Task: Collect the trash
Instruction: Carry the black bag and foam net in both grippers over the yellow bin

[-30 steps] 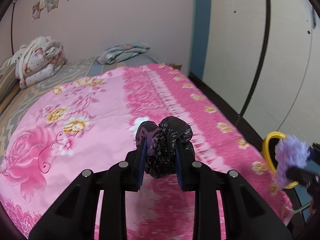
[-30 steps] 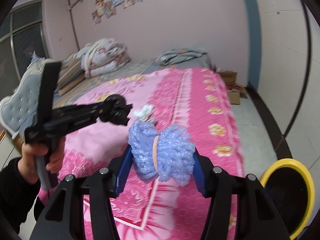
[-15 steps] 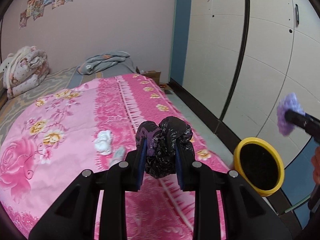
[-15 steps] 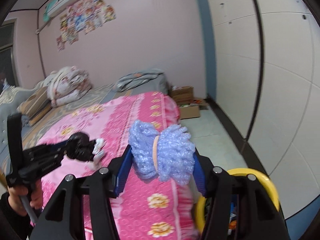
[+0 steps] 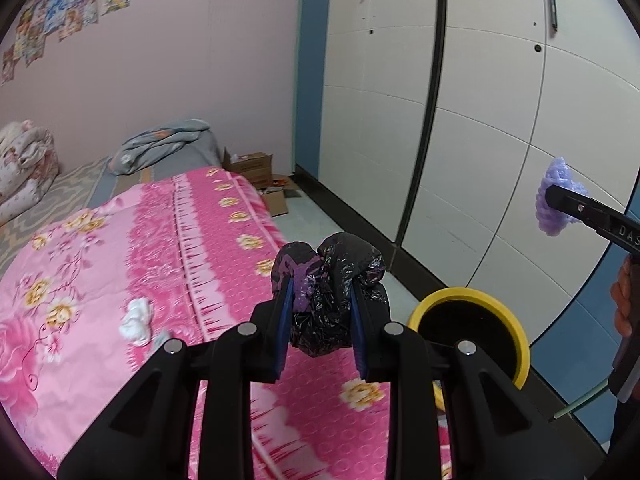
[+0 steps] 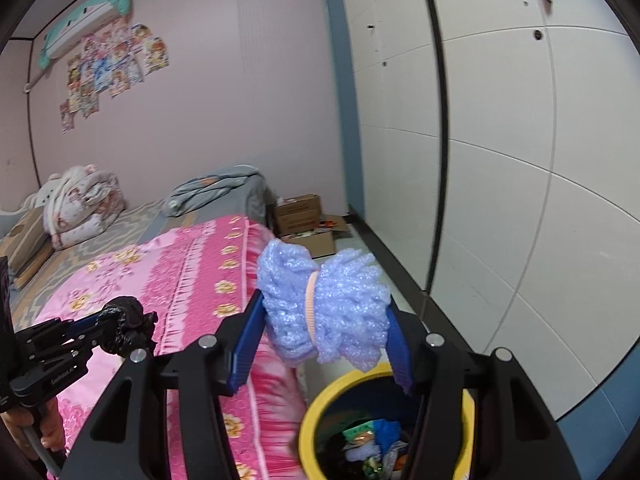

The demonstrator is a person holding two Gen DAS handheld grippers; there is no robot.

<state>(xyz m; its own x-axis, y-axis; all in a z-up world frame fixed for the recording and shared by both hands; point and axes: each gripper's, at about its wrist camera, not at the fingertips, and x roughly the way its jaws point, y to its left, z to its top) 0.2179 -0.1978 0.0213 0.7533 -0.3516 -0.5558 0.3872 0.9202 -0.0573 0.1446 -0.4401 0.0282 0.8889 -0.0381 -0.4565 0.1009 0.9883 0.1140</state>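
Both grippers have swung rightward from over the bed toward the yellow-rimmed bin since the earlier frames, each carrying the same load as before.

Left wrist view: the left gripper [image 5: 320, 308] is clamped on a crumpled black plastic bag [image 5: 332, 300], held between its blue pads above the edge of the pink floral bedspread [image 5: 160, 248]. To the right of the bag, on the floor beside the bed, stands the yellow-rimmed bin [image 5: 472, 336]; its interior reads only as dark from this angle, so its contents cannot be told here. A white crumpled tissue [image 5: 138, 320] lies on the bedspread to the left of the gripper. At the far right, the right gripper [image 5: 560, 200] appears higher than the bin, holding a lilac foam wad [image 5: 558, 196] before the white panelled wall [image 5: 480, 100]. Open cardboard boxes [image 5: 256, 172] sit on the floor beyond the bed's far corner.

Right wrist view: the right gripper [image 6: 324, 332] is closed on the lilac foam wad [image 6: 324, 304], which is cinched at its middle by a pale peach band [image 6: 311, 308]. Directly below lies the bin [image 6: 312, 420], holding mixed refuse: green, blue and white scraps are visible inside. At the left, the left gripper [image 6: 120, 324] holds the black bag [image 6: 126, 322] over the bedspread [image 6: 180, 280].
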